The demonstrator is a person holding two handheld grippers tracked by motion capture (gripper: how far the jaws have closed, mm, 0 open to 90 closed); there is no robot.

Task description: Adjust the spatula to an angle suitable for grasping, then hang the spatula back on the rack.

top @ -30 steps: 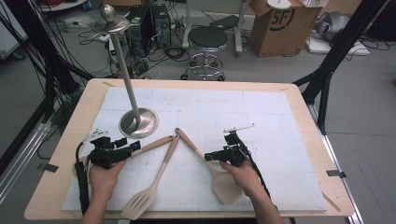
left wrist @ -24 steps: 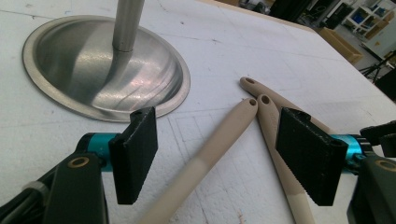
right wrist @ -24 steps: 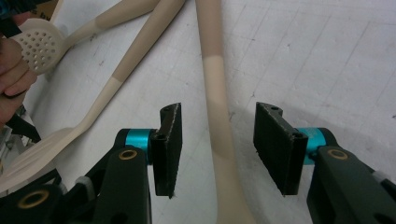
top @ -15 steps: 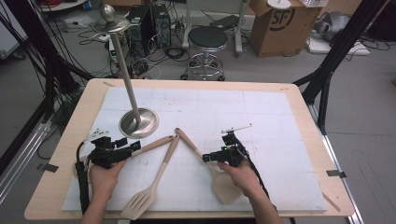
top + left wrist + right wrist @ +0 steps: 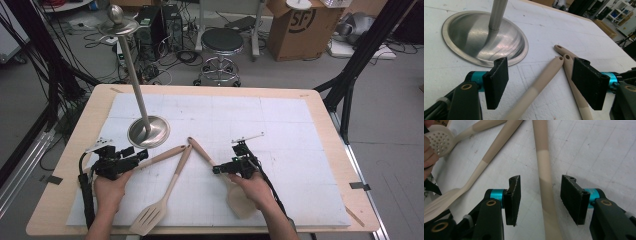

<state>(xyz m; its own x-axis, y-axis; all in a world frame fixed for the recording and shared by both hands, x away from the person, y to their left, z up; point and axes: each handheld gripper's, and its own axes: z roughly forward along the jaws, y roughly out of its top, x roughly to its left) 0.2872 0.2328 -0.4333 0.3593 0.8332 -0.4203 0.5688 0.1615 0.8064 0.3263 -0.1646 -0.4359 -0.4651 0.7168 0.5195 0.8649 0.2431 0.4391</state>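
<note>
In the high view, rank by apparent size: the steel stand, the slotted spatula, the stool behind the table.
1. steel stand, tallest by far.
2. slotted spatula.
3. stool, though it sits farther from the camera, so its true rank is unsure.

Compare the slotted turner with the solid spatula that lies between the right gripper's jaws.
The slotted turner has slits in its blade; the solid spatula has a plain blade, partly under the person's right hand. The turner's blade points to the table's near-left, the spatula's to the near-right. The spatula's handle sits between the open jaws of the right hand-held gripper; the turner lies free. Both are beige and lie flat, handle tips nearly meeting.
</note>
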